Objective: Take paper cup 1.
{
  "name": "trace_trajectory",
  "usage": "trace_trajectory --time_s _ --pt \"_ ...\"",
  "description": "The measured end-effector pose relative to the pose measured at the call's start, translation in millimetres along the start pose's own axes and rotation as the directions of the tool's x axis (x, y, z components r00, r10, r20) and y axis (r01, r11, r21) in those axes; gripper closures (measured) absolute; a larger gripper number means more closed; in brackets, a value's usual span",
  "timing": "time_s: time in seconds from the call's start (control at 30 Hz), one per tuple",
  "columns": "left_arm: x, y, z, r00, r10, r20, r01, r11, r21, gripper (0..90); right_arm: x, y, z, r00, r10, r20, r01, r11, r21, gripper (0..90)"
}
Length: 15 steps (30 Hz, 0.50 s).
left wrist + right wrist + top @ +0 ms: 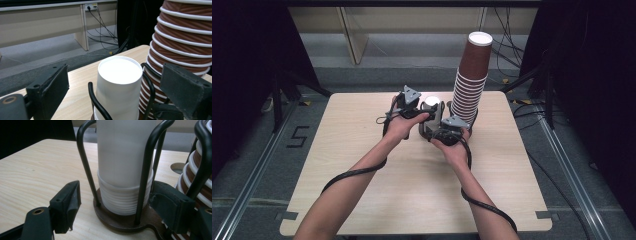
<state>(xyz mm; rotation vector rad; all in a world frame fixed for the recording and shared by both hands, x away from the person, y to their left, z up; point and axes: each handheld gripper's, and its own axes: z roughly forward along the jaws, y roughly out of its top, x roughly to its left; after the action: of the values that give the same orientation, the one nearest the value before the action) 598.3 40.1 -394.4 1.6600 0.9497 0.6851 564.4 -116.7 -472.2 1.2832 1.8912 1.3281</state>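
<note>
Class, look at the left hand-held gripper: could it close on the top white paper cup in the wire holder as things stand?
Probably yes: the left hand-held gripper has its jaws either side of the upturned white paper cup, above the black wire holder, nothing between.

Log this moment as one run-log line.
scene: white cup stack in wire holder beside brown cup stack | left gripper: open around white stack | right gripper: open, at holder base
</note>
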Motion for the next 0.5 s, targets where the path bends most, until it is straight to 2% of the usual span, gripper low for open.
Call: trace_trajectory --time_s 0.07,0.1,0.13,0.17,0.2,0.3,0.33,0.37,0.43,0.47,0.5 --pt "0.8 0.8 3.1 1.0 -0.007 -0.005 0.007 1.0 -0.001 8.3 -1.1 1.0 1.4 1.0 -0.01 -0.002 0.01 1.0 0.001 25.0" --pt "0.8 0.8 3.1 1.0 -0.007 -0.005 0.007 1.0 -0.001 8.4 -1.1 0.6 2.9 0.9995 -0.02 0.026 0.02 0.9997 -0.01 25.0" --pt "1.7 2.9 4.5 0.9996 -0.027 -0.001 0.027 0.9996 -0.01 8.5 -0.5 0.6 2.9 0.9999 0.004 0.011 -0.004 0.9999 0.009 24.9" --pt "1.7 2.9 4.5 0.9996 -0.027 -0.001 0.027 0.9996 -0.01 8.6 -0.5 0.6 2.9 0.9999 0.004 0.011 -0.004 0.9999 0.009 24.9" --pt "1.9 4.5 5.8 0.9993 -0.038 -0.004 0.038 0.9992 -0.013 9.0 -0.7 0.7 4.4 0.9994 -0.019 0.029 0.018 0.9995 0.025 24.4" --pt "1.1 4.4 8.2 0.9995 -0.031 -0.008 0.031 0.9995 -0.009 9.3 -0.1 -0.2 7.2 0.9992 -0.025 0.03 0.024 0.9994 0.027 24.2" --pt "0.6 4.1 9.2 0.9997 -0.023 -0.009 0.023 0.9997 -0.002 9.5 1.2 -1.2 9.8 0.9993 -0.012 0.036 0.011 0.9992 0.037 23.7" --pt "0.3 3.3 11.6 0.9998 -0.014 -0.013 0.015 0.9999 0.002 9.7 0.8 -1.4 11.4 0.9988 -0.026 0.041 0.025 0.9991 0.034 23.5" --pt "0.5 2.9 12.7 0.9998 -0.014 -0.017 0.014 0.9999 0.006 10.2 1.5 -1.6 12.1 0.9988 -0.021 0.043 0.02 0.9991 0.038 23.6" --pt "1.0 2.5 13.9 0.9998 -0.012 -0.018 0.013 0.9999 0.007 10.2 1.5 -0.9 12.1 0.9984 -0.032 0.047 0.029 0.9981 0.054 23.5" --pt "1.4 1.9 15.2 0.9997 -0.011 -0.023 0.011 0.9999 0.011 10.5 2.5 -1.5 14.3 0.9992 -0.011 0.037 0.009 0.9991 0.041 23.5"
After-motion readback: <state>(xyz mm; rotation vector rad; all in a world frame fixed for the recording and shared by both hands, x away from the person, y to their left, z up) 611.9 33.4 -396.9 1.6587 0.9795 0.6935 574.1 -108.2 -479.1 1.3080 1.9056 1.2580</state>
